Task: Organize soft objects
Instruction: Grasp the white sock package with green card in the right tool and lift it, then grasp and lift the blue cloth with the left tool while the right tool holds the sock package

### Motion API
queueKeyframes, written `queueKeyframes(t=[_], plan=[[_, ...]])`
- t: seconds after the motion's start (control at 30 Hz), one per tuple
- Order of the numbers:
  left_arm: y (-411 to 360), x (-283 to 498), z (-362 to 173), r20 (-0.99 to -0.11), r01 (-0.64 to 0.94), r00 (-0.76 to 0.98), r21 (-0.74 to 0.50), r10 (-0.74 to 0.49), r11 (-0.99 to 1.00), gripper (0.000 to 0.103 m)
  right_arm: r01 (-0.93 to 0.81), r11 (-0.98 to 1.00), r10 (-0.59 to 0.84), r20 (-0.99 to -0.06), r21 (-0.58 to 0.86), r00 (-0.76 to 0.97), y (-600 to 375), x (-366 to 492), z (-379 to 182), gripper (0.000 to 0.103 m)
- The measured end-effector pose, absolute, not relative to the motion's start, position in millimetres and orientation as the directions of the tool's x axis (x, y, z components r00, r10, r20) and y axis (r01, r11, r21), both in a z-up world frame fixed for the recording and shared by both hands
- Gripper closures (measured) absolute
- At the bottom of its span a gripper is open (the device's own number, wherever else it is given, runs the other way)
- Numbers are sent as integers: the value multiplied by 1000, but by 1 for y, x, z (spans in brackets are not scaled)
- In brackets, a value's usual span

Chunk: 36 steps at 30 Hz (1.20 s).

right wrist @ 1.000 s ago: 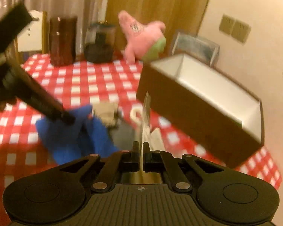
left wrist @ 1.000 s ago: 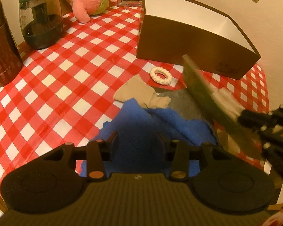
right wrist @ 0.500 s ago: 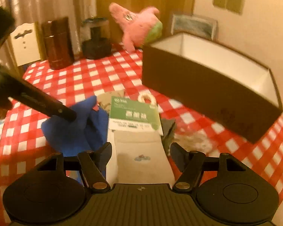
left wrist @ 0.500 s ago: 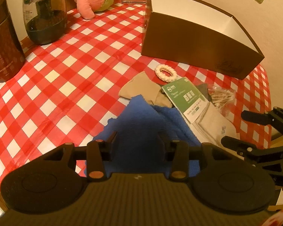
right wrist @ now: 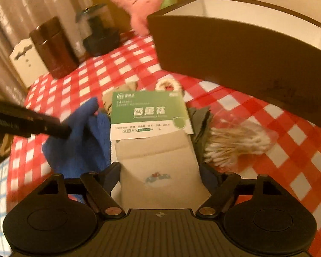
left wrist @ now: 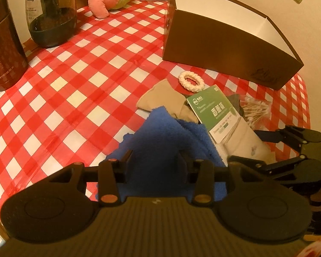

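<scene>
We see the left gripper pinching a raised fold of the blue towel between its half-closed jaws; the cloth bulges up between the two fingers while its lower part lies on the red-and-white checked tablecloth. The right gripper stands just beside it with its jaws opening, and the packaged pair of socks lies flat between the spread fingers without either pad pressing on it.

The towel is plush, deep blue and crumpled; the socks are pale beige with a small coloured motif near the lower end, partly overlapping the towel and a grey cloth. Near them lie a tan stocking, a cream scrunchie and a clear bag of cotton swabs; the open brown box, white inside, stands just behind.

The green card on the socks bears large white Chinese characters, a shield emblem and smaller lines we cannot read; the dark brown canister carries vertical lettering too small to make out.
</scene>
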<state>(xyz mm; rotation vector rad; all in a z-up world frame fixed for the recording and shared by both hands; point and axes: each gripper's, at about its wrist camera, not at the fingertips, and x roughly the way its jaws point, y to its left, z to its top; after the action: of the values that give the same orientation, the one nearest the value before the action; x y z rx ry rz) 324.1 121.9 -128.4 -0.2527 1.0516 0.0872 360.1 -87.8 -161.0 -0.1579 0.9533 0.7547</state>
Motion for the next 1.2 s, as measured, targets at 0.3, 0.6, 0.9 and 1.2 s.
queueKeyframes(t=[0.3,0.6,0.9,1.2], plan=[[120,324,-128,-865,-190,499,-167,-51,967,63,-680,710,549,-750,185,369,-93,352,-153,69],[114,318,-125,-859,-154,506,-179,-79,972,61,-656,737,563,-687,164,460,-107,335,-122,71],[100,330,-132,-869,-205,486,-214,-90,955,40,-597,790,522,-661,138,539,-134,316,-92,71],[84,348,-136,-883,-225,466,-188,-63,956,36,-541,830,479,-673,138,563,-153,308,-91,71]])
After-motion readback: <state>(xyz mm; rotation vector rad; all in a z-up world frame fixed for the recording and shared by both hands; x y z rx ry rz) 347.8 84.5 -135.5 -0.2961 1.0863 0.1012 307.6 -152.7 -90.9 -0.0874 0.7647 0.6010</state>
